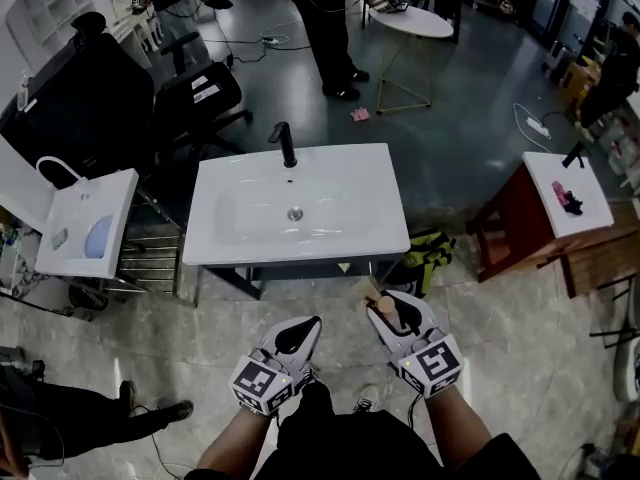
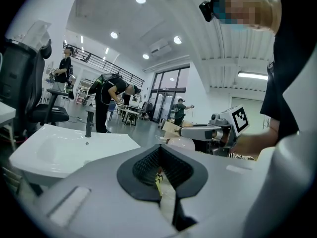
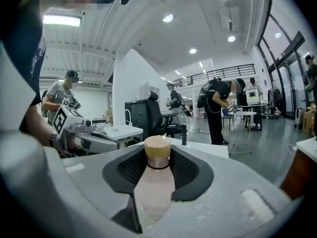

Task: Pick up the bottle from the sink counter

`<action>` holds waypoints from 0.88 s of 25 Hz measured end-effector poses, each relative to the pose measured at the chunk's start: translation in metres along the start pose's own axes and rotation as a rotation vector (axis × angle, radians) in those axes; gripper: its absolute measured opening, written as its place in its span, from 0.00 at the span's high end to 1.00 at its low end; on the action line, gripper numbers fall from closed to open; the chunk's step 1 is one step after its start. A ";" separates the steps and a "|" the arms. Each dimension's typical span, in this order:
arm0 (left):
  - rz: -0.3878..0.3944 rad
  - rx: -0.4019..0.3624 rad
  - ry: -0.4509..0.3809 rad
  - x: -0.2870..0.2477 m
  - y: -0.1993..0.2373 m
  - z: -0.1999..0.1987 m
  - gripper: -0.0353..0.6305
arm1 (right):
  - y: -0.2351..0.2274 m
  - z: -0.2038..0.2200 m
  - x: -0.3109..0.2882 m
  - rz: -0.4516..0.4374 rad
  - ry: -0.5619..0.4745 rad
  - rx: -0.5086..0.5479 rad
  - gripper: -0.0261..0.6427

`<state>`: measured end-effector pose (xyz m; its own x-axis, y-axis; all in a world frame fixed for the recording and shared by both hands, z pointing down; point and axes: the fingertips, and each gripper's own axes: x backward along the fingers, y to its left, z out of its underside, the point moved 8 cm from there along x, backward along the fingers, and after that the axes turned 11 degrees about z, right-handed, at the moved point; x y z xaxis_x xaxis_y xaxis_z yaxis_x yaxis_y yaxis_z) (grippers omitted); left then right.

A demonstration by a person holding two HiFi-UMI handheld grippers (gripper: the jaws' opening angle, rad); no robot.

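The bottle (image 3: 154,185) is not on the sink counter (image 1: 372,230). It sits in the right gripper (image 3: 157,168), whose jaws are clenched on its body while its neck and cap (image 3: 157,150) rise free above the dark notch between them. This hold suits the shape: the ribbed black pads (image 3: 190,170) press on the widest part of the rounded shoulder, so the narrowing neck cannot slide down through them. The bottle looks like pale pink translucent plastic, smooth and softly rounded, with a dark ring under a matte tan cap. From the head view, the right gripper (image 1: 392,313) holds the bottle (image 1: 384,317) near the person's body, well apart from the glossy white basin and its slim black faucet (image 1: 286,144). The counter shows nothing else on it, so the pick looks done. The left gripper (image 2: 161,175) is empty, its jaws drawn together, and it hangs beside the other (image 1: 298,336), probably because one claw is enough for a light bottle. A yellow-and-black sliver shows in the seam between its jaws. It is probably something on the floor beyond, though the view is too tight to be sure.
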<state>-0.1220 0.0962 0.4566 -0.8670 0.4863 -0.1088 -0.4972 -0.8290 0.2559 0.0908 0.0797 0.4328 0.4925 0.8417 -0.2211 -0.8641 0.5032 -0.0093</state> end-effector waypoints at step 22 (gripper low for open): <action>-0.036 -0.005 0.007 -0.008 -0.071 0.017 0.95 | -0.004 0.014 0.064 -0.079 -0.004 0.018 0.76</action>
<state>-0.0791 0.1559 0.4553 -0.8487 0.5139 -0.1248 -0.5282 -0.8124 0.2470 0.1270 0.1346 0.4320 0.5593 0.8002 -0.2165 -0.8208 0.5711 -0.0094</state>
